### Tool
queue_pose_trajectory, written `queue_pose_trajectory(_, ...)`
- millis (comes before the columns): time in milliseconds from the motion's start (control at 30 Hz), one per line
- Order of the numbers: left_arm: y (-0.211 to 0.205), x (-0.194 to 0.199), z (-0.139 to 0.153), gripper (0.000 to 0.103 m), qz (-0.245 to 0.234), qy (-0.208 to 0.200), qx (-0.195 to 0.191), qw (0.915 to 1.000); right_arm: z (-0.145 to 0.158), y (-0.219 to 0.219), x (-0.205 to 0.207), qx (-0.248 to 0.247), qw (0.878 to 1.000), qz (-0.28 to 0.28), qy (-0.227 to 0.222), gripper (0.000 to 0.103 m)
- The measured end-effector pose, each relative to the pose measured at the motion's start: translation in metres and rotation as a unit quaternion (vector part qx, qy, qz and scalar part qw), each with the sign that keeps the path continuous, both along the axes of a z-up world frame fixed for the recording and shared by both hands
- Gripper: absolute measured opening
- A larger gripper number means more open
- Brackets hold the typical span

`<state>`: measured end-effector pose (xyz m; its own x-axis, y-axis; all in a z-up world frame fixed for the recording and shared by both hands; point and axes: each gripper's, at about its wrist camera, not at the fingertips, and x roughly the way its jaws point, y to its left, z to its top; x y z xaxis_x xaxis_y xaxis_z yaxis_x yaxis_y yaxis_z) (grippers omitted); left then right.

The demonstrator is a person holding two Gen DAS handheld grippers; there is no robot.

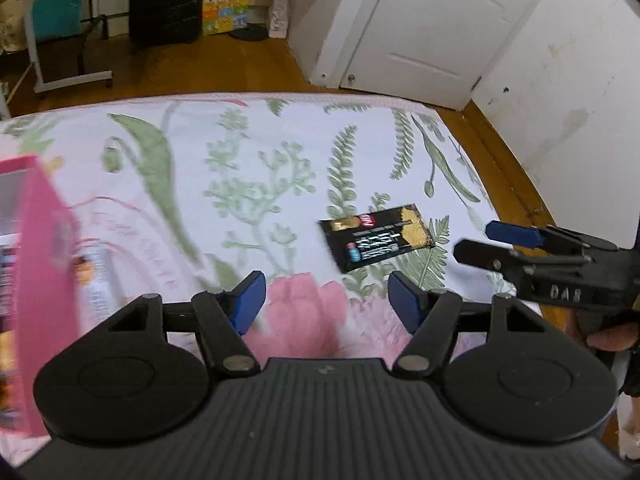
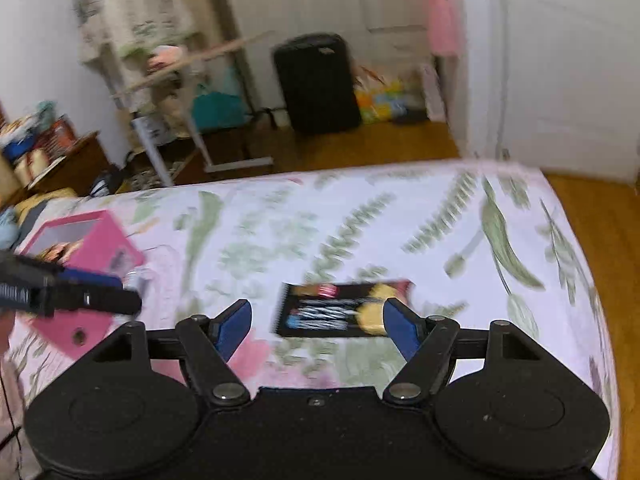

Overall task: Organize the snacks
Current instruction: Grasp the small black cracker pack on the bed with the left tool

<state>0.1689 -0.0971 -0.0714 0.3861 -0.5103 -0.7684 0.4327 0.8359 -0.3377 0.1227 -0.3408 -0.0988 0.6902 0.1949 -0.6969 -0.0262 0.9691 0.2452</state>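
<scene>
Risk first: the black snack packet [image 2: 344, 310] lies flat on the soft floral bed [image 2: 400, 216], so jaws coming down on it may press it into the cover or pinch fabric along with it, and a thin, slick wrapper could slide out sideways. Both views are smeared with motion, which suggests the tools are travelling fast; a hasty close could miss the packet's edge altogether.

Right gripper [image 2: 316, 326] has its jaws wide apart with nothing between them; the packet sits just ahead of the tips, roughly centred, its right end passing behind the right pad in that view. Whether the tips touch it I cannot tell.

Left gripper [image 1: 326, 300] is likewise spread and empty, the packet [image 1: 376, 238] ahead of it and off to its right. A pink box [image 1: 40, 280], apparently the place for snacks, stands at the left, well apart from the packet.
</scene>
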Motion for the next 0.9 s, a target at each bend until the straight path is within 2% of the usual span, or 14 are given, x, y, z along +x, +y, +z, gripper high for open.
queue_pose_trajectory(167, -0.050, 0.005, -0.038, 0.065, -0.011, -0.014, 0.026, 0.9995, -0.033, -0.027, 0.022, 0.051, 0.998, -0.019, 0.014, 0.074)
queue_pose_trajectory(300, -0.070, 0.022, -0.062, 0.065, 0.020, -0.017, 0.020, 0.9995, -0.049, -0.027, 0.037, 0.036, 0.999, -0.013, 0.022, 0.055)
queue_pose_trajectory(367, -0.071, 0.035, -0.073, 0.065, 0.038, 0.023, 0.007, 0.9990, -0.055, -0.026, 0.042, 0.018, 0.999, -0.015, 0.023, 0.055)
queue_pose_trajectory(433, -0.069, 0.046, -0.084, 0.065, 0.049, 0.078, -0.027, 0.9953, -0.060, -0.028, 0.044, 0.019, 0.999, -0.019, 0.024, 0.055)
queue_pose_trajectory(467, -0.070, 0.048, -0.087, 0.065, 0.052, 0.091, -0.030, 0.9940, -0.063, -0.029, 0.047, 0.022, 0.999, -0.019, 0.029, 0.055)
queue_pose_trajectory(533, -0.074, 0.047, -0.091, 0.062, 0.051, 0.079, -0.026, 0.9952, -0.071, -0.031, 0.051, 0.035, 0.998, -0.018, 0.043, 0.054)
queue_pose_trajectory(567, -0.077, 0.045, -0.091, 0.049, 0.045, 0.065, -0.018, 0.9967, -0.075, -0.030, 0.053, 0.044, 0.997, -0.017, 0.054, 0.049)
queue_pose_trajectory(600, -0.080, 0.042, -0.090, 0.043, 0.030, 0.056, -0.013, 0.9979, -0.077, -0.030, 0.053, 0.049, 0.997, -0.020, 0.058, 0.044)
queue_pose_trajectory(667, -0.084, 0.035, -0.087, 0.042, 0.006, 0.033, 0.000, 0.9994, -0.075, -0.027, 0.050, 0.051, 0.996, -0.028, 0.065, 0.041)
queue_pose_trajectory(733, -0.085, 0.025, -0.086, 0.042, -0.017, 0.009, 0.027, 0.9995, -0.071, -0.028, 0.047, 0.068, 0.994, -0.030, 0.077, 0.032)
queue_pose_trajectory(767, -0.082, 0.021, -0.085, 0.042, -0.024, 0.005, 0.032, 0.9992, -0.069, -0.028, 0.044, 0.083, 0.993, -0.031, 0.084, 0.032)
queue_pose_trajectory(833, -0.073, 0.015, -0.084, 0.042, -0.029, 0.014, 0.031, 0.9990, -0.067, -0.024, 0.038, 0.091, 0.991, -0.027, 0.097, 0.030)
queue_pose_trajectory(900, -0.063, 0.009, -0.082, 0.042, -0.030, 0.028, 0.025, 0.9989, -0.063, -0.013, 0.031, 0.076, 0.991, -0.013, 0.111, 0.030)
